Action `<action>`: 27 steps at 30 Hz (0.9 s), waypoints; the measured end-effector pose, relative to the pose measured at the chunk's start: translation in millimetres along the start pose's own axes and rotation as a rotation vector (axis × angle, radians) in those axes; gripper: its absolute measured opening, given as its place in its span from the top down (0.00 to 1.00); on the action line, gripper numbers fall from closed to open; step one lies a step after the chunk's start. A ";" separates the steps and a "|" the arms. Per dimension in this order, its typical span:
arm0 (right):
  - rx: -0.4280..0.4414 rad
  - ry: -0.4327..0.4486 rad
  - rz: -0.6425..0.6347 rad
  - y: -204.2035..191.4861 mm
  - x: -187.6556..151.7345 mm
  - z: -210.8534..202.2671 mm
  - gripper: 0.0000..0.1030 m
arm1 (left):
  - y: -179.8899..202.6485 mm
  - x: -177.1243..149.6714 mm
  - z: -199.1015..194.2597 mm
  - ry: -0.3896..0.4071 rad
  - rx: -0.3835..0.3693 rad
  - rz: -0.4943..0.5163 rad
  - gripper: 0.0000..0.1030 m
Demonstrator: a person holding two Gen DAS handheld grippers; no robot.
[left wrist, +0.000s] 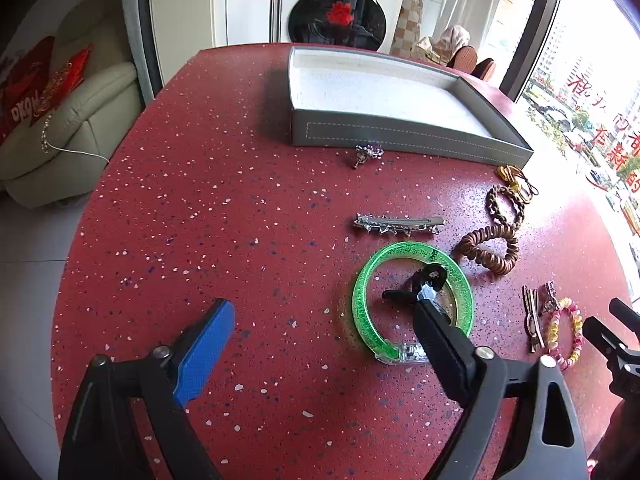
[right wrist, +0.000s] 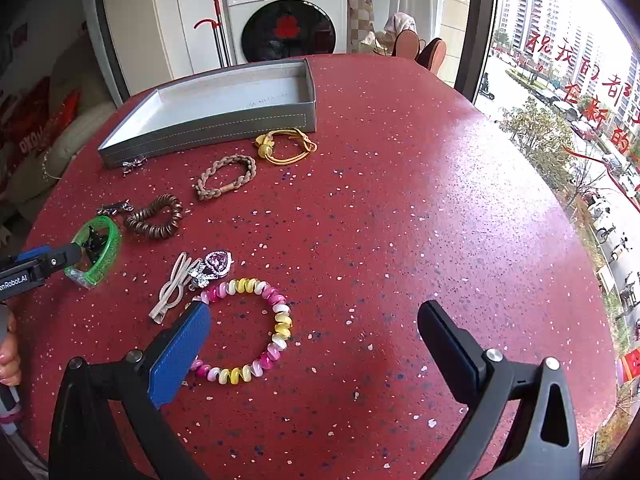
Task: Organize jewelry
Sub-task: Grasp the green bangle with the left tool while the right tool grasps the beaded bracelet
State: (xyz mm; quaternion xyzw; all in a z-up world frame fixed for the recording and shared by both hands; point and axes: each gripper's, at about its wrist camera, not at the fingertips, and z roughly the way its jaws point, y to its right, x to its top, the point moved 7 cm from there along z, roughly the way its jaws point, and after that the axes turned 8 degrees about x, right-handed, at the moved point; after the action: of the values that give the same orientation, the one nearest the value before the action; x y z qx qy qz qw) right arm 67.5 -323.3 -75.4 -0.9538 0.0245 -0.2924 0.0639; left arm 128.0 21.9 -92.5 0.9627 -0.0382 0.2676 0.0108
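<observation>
Both claws stand wide open over the red table [left wrist: 240,208], gripping nothing. Left claw [left wrist: 316,336] has its blue finger over bare tabletop and its black finger reaching in over the green bangle [left wrist: 412,300], whose near rim lies under that finger; a small black clip [left wrist: 420,284] lies inside the ring. From the right wrist view the left finger tip sits at the bangle [right wrist: 96,256].

Right claw [right wrist: 316,328] straddles the pink-and-yellow bead bracelet [right wrist: 256,328]: the blue finger overlaps its left edge, the black finger is well apart to the right. Just beyond lie silver clips [right wrist: 172,288] and a pink heart brooch [right wrist: 218,262].

Farther off lie a coil bracelet [right wrist: 154,218], braided bracelet [right wrist: 226,176], yellow cord bracelet [right wrist: 286,146] and long silver barrette [left wrist: 398,225]. Grey tray [right wrist: 208,136] sits behind them, a small silver piece [left wrist: 366,154] touching its front wall.
</observation>
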 end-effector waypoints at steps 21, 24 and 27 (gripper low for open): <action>0.016 -0.053 -0.031 -21.5 -3.1 8.8 0.90 | 33.4 2.5 -7.4 0.020 -0.011 0.172 0.76; 0.034 -0.027 -0.012 -18.2 1.1 3.1 0.90 | 29.4 4.0 -13.7 0.040 -0.034 0.151 0.76; 0.051 0.004 -0.005 -16.1 9.3 -6.3 0.90 | 26.3 6.9 -24.4 0.063 -0.062 0.136 0.76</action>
State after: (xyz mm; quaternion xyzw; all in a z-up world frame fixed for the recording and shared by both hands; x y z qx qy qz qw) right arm 71.8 -308.8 -62.8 -0.9513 0.0149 -0.2952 0.0877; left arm 119.3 -3.8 -68.0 0.9482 -0.1113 0.2967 0.0234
